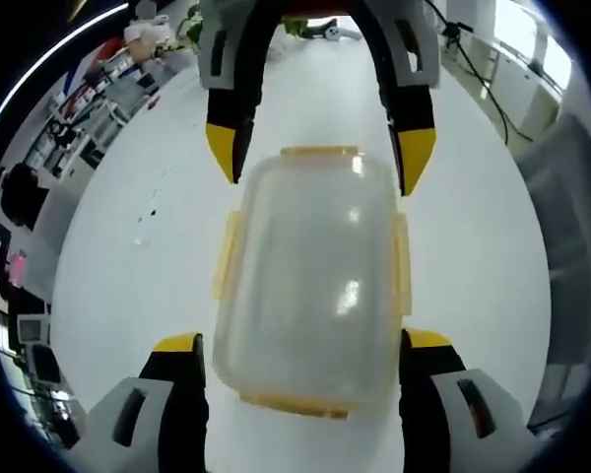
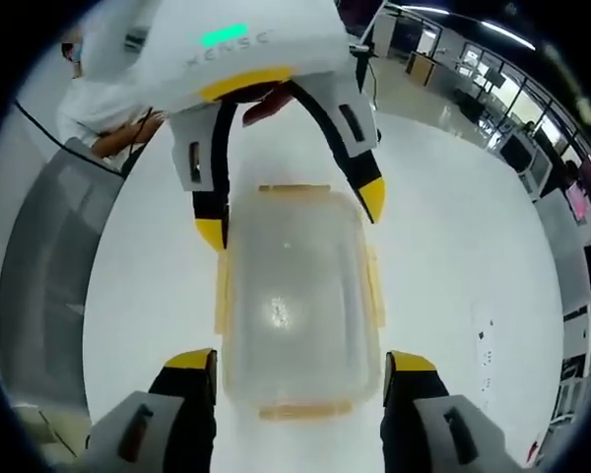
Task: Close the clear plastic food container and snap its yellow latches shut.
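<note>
Yellow-tipped jaws of the left gripper (image 1: pixel 302 345) stand wide, one on each side of the near end of the clear container (image 1: pixel 310 281) on the white table (image 1: pixel 128 256). At the far end the right gripper (image 1: pixel 320 153) is wide too (lid on, yellow latches (image 1: pixel 227 254) sticking out). I think a hard push could slide the box away, because nothing holds it.

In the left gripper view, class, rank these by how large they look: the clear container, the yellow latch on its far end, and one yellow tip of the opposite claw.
1. Clear container, by far the largest.
2. Far-end latch and yellow tip: too alike to rank.
</note>
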Action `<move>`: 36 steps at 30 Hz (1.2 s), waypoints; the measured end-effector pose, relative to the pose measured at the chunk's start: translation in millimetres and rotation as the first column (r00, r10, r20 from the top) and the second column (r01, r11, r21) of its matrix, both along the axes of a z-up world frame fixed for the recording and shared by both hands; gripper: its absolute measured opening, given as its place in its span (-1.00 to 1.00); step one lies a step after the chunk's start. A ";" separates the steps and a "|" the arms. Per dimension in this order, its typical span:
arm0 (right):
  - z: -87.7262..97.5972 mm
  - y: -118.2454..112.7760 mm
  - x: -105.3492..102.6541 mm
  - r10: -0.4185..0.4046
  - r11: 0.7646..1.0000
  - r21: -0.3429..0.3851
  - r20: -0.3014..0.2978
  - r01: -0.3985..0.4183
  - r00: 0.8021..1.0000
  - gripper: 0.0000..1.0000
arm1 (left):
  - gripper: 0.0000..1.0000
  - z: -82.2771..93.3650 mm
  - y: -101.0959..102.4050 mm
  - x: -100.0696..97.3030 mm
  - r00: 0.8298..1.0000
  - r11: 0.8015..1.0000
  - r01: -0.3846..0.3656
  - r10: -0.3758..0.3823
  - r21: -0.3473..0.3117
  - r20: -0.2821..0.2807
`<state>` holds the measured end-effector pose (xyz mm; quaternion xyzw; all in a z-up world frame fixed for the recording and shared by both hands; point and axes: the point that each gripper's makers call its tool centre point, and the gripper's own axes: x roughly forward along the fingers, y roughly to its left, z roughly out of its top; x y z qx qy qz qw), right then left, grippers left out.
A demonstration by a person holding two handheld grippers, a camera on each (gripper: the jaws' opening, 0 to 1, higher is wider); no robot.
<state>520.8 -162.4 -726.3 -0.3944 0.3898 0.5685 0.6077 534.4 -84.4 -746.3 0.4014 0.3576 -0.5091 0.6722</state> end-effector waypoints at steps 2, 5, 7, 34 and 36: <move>1.1 -1.3 -1.2 -0.008 1.000 0.004 0.005 0.008 1.000 0.36 | 0.56 1.5 1.5 -0.8 1.000 1.000 -0.004 0.004 0.000 0.004; 4.0 -2.9 -3.6 -0.044 0.999 0.028 0.009 0.044 0.999 0.36 | 0.57 5.8 3.2 -2.7 1.000 0.999 -0.025 0.025 -0.020 0.008; 4.3 -5.3 -4.2 -0.076 0.997 0.036 0.013 0.075 0.997 0.37 | 0.57 7.4 4.5 -2.5 0.999 0.998 -0.051 0.051 -0.040 0.007; 14.0 -23.9 -35.4 -0.361 0.914 0.212 0.042 0.345 0.932 0.39 | 0.59 32.8 19.1 -29.5 0.970 0.948 -0.220 0.237 -0.230 0.047; 16.1 -24.1 -39.9 -0.386 0.899 0.239 0.033 0.367 0.922 0.39 | 0.58 34.0 21.1 -33.4 0.966 0.941 -0.236 0.254 -0.243 0.043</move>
